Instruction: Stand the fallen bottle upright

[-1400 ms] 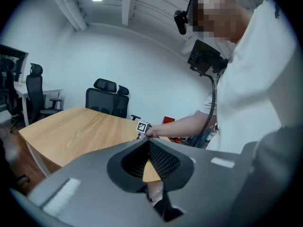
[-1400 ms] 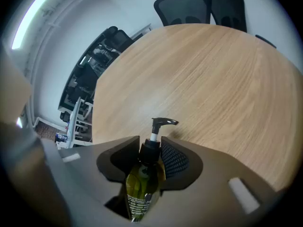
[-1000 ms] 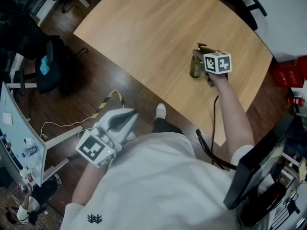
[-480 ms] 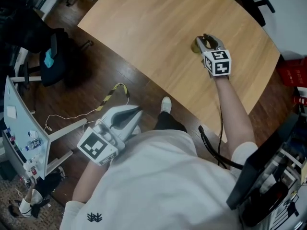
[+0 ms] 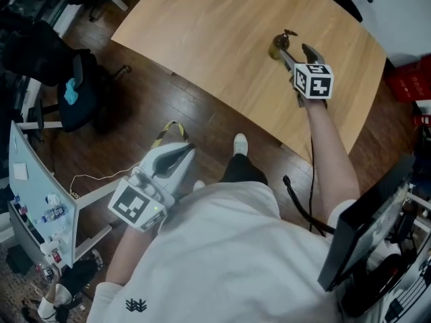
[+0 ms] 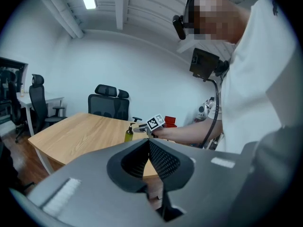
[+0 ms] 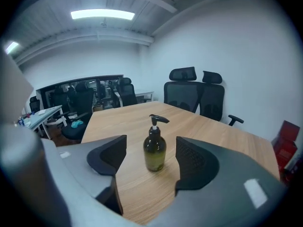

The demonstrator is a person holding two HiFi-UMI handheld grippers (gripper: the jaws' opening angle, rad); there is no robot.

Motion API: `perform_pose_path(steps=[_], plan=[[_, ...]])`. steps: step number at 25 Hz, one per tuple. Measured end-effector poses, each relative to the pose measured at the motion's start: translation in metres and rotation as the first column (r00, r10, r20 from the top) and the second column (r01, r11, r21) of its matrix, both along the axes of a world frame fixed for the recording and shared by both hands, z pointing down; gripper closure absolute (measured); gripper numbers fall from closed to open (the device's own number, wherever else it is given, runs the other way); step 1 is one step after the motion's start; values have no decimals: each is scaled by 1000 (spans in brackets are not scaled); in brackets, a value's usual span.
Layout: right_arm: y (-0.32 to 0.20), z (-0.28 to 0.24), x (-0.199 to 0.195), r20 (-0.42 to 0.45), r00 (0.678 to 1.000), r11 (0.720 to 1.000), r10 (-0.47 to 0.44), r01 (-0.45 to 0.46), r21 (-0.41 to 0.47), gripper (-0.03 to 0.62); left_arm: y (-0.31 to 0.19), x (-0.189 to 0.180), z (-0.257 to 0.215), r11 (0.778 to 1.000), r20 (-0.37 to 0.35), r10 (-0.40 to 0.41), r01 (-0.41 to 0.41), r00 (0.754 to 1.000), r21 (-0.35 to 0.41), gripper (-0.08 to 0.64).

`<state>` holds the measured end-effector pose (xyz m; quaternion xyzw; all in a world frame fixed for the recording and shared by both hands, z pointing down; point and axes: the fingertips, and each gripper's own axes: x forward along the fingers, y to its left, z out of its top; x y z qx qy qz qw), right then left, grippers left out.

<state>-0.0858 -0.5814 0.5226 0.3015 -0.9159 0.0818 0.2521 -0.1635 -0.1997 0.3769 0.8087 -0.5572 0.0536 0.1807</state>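
A dark olive pump bottle (image 7: 154, 148) stands upright on the wooden table (image 7: 227, 141), free of any grip. In the right gripper view it shows between the jaws of my right gripper (image 7: 151, 151), which are opening; the pads stand apart from it on both sides. From the head view the bottle (image 5: 278, 46) is just beyond the right gripper (image 5: 297, 50) near the table's right part. My left gripper (image 5: 183, 152) hangs shut and empty over the floor, off the table's near edge. In the left gripper view its jaws (image 6: 147, 144) meet, with the bottle (image 6: 129, 134) far off.
Black office chairs (image 7: 194, 94) stand behind the table's far side. A dark chair (image 5: 67, 93) is on the floor to the left, a red crate (image 5: 412, 86) to the right. A monitor (image 5: 363, 234) stands at lower right. The table (image 5: 202, 32) has bare wood around the bottle.
My right gripper has let go of the bottle, opened wide and lifted back a little. The bottle stays standing. The left gripper drifted slightly, still shut.
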Motion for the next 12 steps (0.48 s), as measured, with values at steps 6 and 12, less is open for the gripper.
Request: perform_pose_path(steps=[6, 12], plan=[[127, -52, 73, 68, 995, 997, 80, -80, -2, 264, 46, 6, -8, 988, 9, 123, -123, 992, 95, 560], [310, -89, 110, 118, 980, 987, 159, -156, -34, 255, 127, 5, 10, 950, -10, 296, -293, 955, 108, 560]])
